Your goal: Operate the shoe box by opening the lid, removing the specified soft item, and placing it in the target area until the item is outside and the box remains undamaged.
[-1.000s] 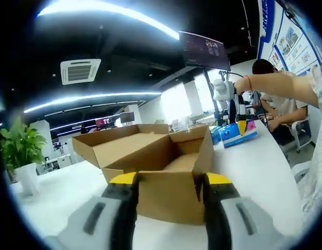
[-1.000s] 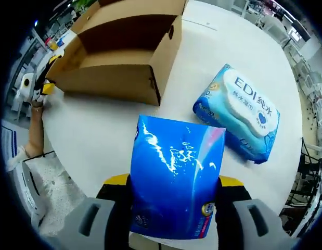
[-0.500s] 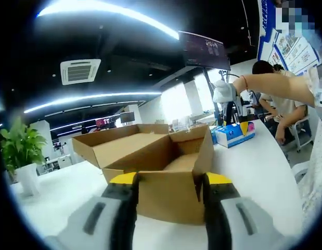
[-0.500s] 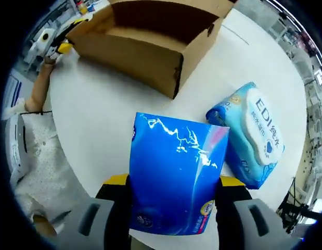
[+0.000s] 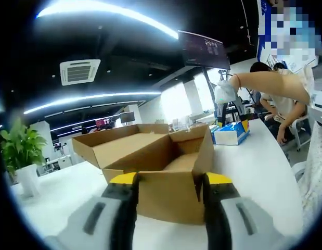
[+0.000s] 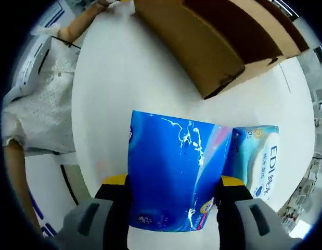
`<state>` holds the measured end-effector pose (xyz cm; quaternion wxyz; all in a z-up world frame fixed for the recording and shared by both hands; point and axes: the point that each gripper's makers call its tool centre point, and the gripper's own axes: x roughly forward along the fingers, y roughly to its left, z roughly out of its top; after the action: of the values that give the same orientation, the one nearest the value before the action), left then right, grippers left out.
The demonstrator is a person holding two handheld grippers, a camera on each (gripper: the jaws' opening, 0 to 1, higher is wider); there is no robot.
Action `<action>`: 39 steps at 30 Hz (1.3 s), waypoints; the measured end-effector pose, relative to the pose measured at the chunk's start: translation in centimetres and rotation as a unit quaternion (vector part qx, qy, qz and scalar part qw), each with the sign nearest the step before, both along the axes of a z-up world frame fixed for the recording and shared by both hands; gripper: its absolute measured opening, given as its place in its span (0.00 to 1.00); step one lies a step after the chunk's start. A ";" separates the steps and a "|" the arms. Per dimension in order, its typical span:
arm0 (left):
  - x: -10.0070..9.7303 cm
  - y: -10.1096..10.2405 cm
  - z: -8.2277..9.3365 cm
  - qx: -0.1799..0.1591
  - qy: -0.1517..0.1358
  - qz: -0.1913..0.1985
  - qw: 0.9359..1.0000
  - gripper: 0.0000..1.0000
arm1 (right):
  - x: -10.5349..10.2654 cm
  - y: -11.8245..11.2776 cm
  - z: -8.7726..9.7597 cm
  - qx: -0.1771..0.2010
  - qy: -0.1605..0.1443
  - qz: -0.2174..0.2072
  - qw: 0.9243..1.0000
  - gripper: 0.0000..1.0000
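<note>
Fingers of the right gripper [image 6: 172, 195] closed on both sides of a glossy blue pack [image 6: 174, 174], holding it above the white surface [image 6: 129, 78], right beside a light-blue wipes pack [image 6: 257, 161] lying flat there. Fingers of the left gripper [image 5: 170, 182] set either side of the near corner of the cardboard box [image 5: 161, 166], pads apparently against its walls, steadying it. Lid flaps already folded out, inside visible and seemingly empty at this angle. In the left gripper view, right gripper [image 5: 231, 112] seen well off past the box, over the two packs [image 5: 231, 133].

Step in hand, by judgement: setting the soft blue pack down in the target area next to the wipes pack, box already emptied of it. To do it well:

- Lower straight down until the pack's underside meets the surface before letting go; a drop from height could send a slick bag sliding or tipping.
- Keep clear of the wipes pack's edge so the blue one lands flat, not propped on it.
- Open slowly and wide; soft film tends to cling to pads.
- Lift away vertically, without dragging.
- Hold the box lightly on the left; hard squeezing could crease thin card.
</note>
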<state>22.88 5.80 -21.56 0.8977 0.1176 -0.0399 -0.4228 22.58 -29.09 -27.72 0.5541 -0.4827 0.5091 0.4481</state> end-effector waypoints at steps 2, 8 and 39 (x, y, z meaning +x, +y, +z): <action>0.0 0.0 0.0 0.000 0.000 0.000 1.000 0.51 | 0.1 -0.2 0.0 -0.001 0.001 0.011 1.000 0.67; 0.0 0.0 0.0 0.000 0.000 0.000 1.000 0.51 | 0.6 -0.6 0.0 -0.003 -0.001 0.054 0.999 0.68; -0.2 -0.1 0.1 0.007 -0.004 0.002 1.000 0.51 | -2.4 -1.7 3.2 0.152 -0.313 0.010 0.937 0.29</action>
<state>22.70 5.74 -21.50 0.8975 0.1261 -0.0400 -0.4207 20.14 -30.79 -24.55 0.7475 -0.5138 0.2307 0.3521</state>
